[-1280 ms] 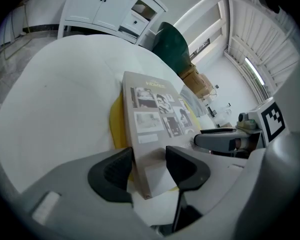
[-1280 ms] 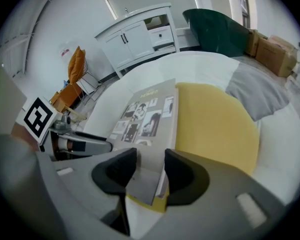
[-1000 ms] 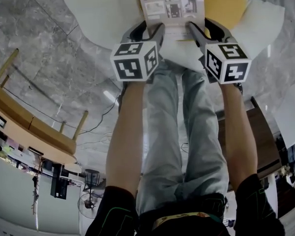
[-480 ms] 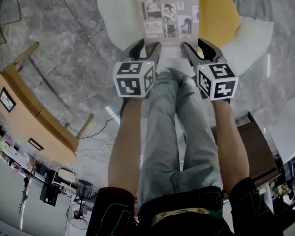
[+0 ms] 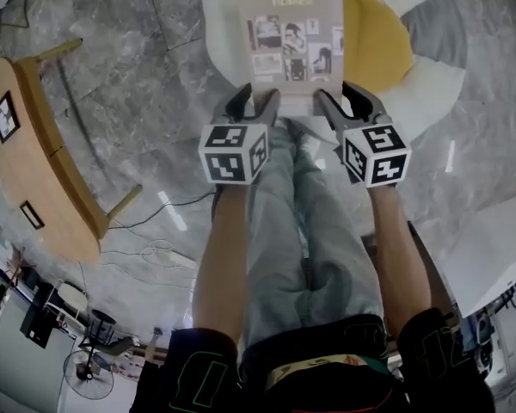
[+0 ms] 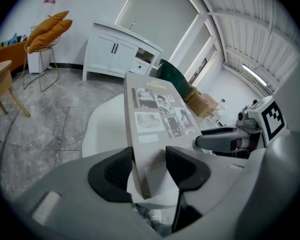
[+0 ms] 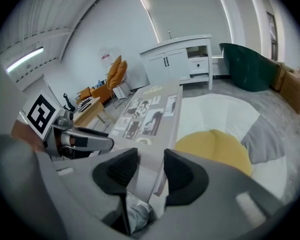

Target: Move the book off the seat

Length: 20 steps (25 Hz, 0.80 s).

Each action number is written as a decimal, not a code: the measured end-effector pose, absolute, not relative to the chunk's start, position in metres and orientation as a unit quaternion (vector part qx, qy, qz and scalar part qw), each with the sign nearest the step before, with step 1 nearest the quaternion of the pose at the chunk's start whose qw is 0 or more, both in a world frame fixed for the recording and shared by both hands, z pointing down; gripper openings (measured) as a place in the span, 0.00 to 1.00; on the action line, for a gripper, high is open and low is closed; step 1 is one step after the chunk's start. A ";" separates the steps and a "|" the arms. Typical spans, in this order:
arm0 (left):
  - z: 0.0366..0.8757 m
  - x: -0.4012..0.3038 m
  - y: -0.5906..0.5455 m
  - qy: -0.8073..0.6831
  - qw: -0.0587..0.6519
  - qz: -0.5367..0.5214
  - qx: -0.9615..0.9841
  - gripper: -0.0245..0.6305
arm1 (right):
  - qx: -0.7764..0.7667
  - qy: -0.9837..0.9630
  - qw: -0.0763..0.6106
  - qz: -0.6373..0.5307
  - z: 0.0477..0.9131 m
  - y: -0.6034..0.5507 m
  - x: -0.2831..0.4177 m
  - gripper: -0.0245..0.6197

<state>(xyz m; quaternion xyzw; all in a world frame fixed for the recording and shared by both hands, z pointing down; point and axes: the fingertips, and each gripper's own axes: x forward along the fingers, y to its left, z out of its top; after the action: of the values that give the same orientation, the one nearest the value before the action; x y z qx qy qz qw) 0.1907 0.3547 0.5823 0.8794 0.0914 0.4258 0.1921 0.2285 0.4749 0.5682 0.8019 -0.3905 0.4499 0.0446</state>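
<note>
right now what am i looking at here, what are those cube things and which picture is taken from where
There is no robot here: a person holds a hand-held claw in each hand. The head view comes from a camera on the person's head, looking steeply down past their arms and legs. The left gripper view and right gripper view come from cameras riding on each claw, looking along its jaws. The black-and-white cube on each claw is a marker fixed to it. The left claw and right claw each pinch a near corner of the book, a grey one with photos on its cover. Below it is a white round seat with a yellow cushion, on a grey stone floor.
</note>
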 end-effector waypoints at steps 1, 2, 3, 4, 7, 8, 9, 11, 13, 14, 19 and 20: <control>0.576 0.188 0.357 0.086 0.195 0.422 0.881 0.36 | 0.799 -0.398 0.049 0.448 0.562 0.476 0.227 0.30; 0.568 0.184 0.359 0.080 0.198 0.418 0.883 0.36 | 0.796 -0.407 0.054 0.445 0.554 0.478 0.226 0.30; 0.560 0.180 0.361 0.075 0.201 0.414 0.885 0.36 | 0.792 -0.416 0.059 0.443 0.546 0.480 0.223 0.30; 0.552 0.176 0.361 0.067 0.203 0.410 0.887 0.36 | 0.789 -0.425 0.063 0.439 0.538 0.479 0.221 0.30; 0.542 0.161 0.332 0.037 0.207 0.392 0.896 0.36 | 0.780 -0.454 0.079 0.424 0.528 0.448 0.213 0.30; 0.545 0.151 0.314 0.024 0.211 0.387 0.897 0.36 | 0.775 -0.463 0.085 0.422 0.531 0.428 0.206 0.29; 0.549 0.140 0.295 0.012 0.217 0.383 0.898 0.36 | 0.770 -0.472 0.091 0.420 0.534 0.407 0.198 0.29; 0.549 0.123 0.268 -0.008 0.227 0.376 0.898 0.36 | 0.760 -0.488 0.103 0.416 0.534 0.378 0.185 0.29; 0.540 0.114 0.263 -0.023 0.235 0.371 0.898 0.36 | 0.750 -0.504 0.114 0.413 0.524 0.370 0.180 0.29; 0.535 0.111 0.264 -0.031 0.239 0.369 0.898 0.36 | 0.745 -0.512 0.119 0.412 0.518 0.370 0.179 0.29; 0.540 0.085 0.215 -0.075 0.257 0.359 0.894 0.36 | 0.720 -0.545 0.138 0.407 0.523 0.313 0.164 0.29; 0.544 0.076 0.196 -0.084 0.263 0.358 0.892 0.36 | 0.714 -0.551 0.143 0.408 0.527 0.293 0.156 0.29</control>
<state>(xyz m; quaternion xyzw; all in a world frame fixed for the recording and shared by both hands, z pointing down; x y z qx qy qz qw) 0.0756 0.1961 0.5442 0.8920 -0.0836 0.3582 0.2627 0.1564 0.2932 0.5273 0.7140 -0.5507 0.4079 0.1432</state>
